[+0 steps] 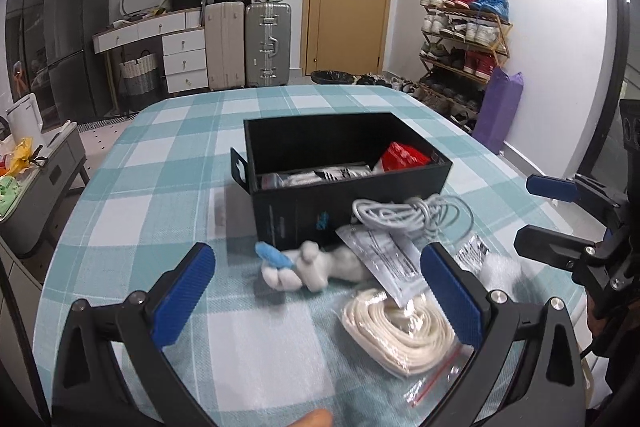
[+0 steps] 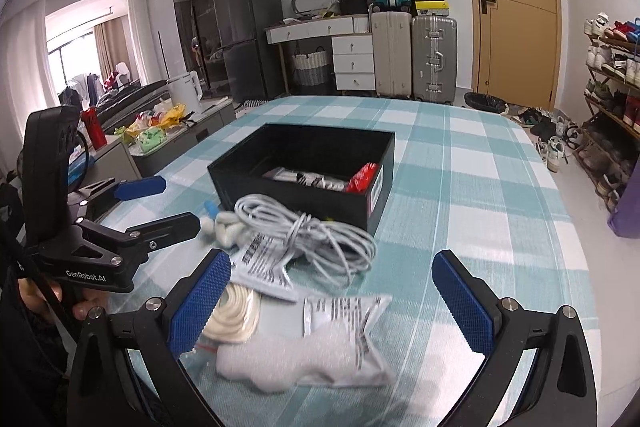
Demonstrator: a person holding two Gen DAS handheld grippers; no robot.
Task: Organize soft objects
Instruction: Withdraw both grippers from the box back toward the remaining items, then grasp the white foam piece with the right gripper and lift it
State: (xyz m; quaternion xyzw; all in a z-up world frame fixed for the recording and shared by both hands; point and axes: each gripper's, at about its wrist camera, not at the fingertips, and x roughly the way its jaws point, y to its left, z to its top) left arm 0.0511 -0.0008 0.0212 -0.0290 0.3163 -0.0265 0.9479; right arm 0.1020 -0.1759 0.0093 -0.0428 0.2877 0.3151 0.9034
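A black box [image 1: 348, 203] [image 2: 374, 205] stands on the checked table and holds a red packet [image 1: 404, 155] and white packets. In front of it lie a grey cable coil [image 1: 412, 217] [image 2: 316, 231], a white plush toy with a blue part [image 1: 304, 267], a bagged cream rope coil [image 1: 404, 331] [image 2: 236, 319], a flat printed sachet [image 1: 384, 263] [image 2: 264, 267] and a bagged white soft piece [image 2: 316, 351]. My left gripper [image 1: 316, 299] is open above the plush and rope. My right gripper [image 2: 332, 303] is open over the white bag.
The table wears a teal and white checked cloth [image 1: 168, 163] [image 2: 460, 155]. Each gripper shows in the other's view, the right one [image 1: 560, 219] and the left one [image 2: 160, 207]. Suitcases, drawers, a shoe rack and a door stand behind.
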